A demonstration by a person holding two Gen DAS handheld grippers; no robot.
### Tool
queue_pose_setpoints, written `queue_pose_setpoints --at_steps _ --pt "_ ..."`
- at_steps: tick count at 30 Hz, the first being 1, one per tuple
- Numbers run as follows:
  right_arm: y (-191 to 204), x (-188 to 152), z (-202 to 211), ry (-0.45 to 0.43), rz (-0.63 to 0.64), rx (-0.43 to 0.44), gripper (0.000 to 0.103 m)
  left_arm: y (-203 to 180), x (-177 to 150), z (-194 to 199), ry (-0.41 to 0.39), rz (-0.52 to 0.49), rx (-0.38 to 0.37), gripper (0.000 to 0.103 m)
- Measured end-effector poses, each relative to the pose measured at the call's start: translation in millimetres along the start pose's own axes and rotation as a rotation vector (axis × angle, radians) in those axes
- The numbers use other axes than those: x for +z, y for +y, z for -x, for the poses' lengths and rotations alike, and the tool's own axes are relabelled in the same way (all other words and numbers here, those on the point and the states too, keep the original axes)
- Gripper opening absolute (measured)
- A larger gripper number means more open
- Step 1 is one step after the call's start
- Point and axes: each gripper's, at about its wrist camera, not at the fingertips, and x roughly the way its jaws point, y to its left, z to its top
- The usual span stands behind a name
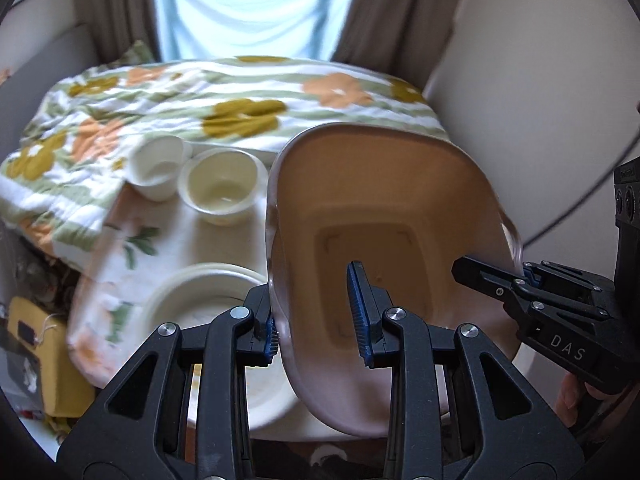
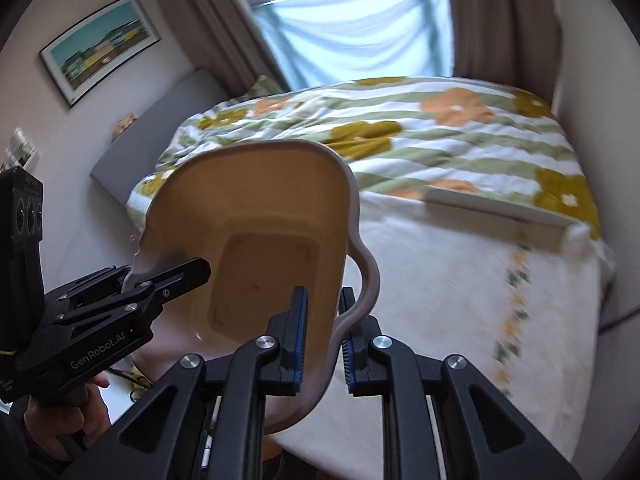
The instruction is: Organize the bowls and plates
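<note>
Beige inside and pale pinkish on the outside, a squarish deep plate [image 1: 384,208] with a wavy rim is held up in the air, tilted, above the bed [image 2: 460,128]. Both tongs grip its rim at the same time. The left tongs [image 1: 316,312] have one blue pad on the outer side and one inside the plate; the pads stand a little apart from the wall in the left wrist view, so I cannot tell if they really press it. In the right wrist view the left tongs [image 2: 160,276] look closed on the left edge of the plate [image 2: 256,216]. The right tongs [image 2: 324,340] stand around the wavy rim on the other side, and in the left view the right tongs [image 1: 508,276] look clenched on that rim.

Below the plate, on a floral cloth [image 1: 168,236], lie two small cups, a white one [image 1: 158,168] and a cream one [image 1: 222,186], just beside each other. Nearer, a stack of round cream plates [image 1: 200,300] lies partly behind the left tongs. A flat white tray [image 2: 500,204] lies on the bed, well apart from the plate.
</note>
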Motion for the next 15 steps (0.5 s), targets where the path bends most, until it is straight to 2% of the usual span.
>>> queue_pose_setpoints --at_steps 7,11,15 --pt "-71 -46 20 0.018 -0.118 -0.139 0.014 -92 -37 -61 0.128 -0.089 -0.128 0.025" --pt "-110 -63 11 0.044 -0.184 -0.179 0.014 -126 -56 -98 0.189 -0.131 -0.150 0.025" --pt "-137 -78 -2 0.064 -0.228 -0.187 0.014 -143 -72 -127 0.227 -0.151 -0.147 0.025"
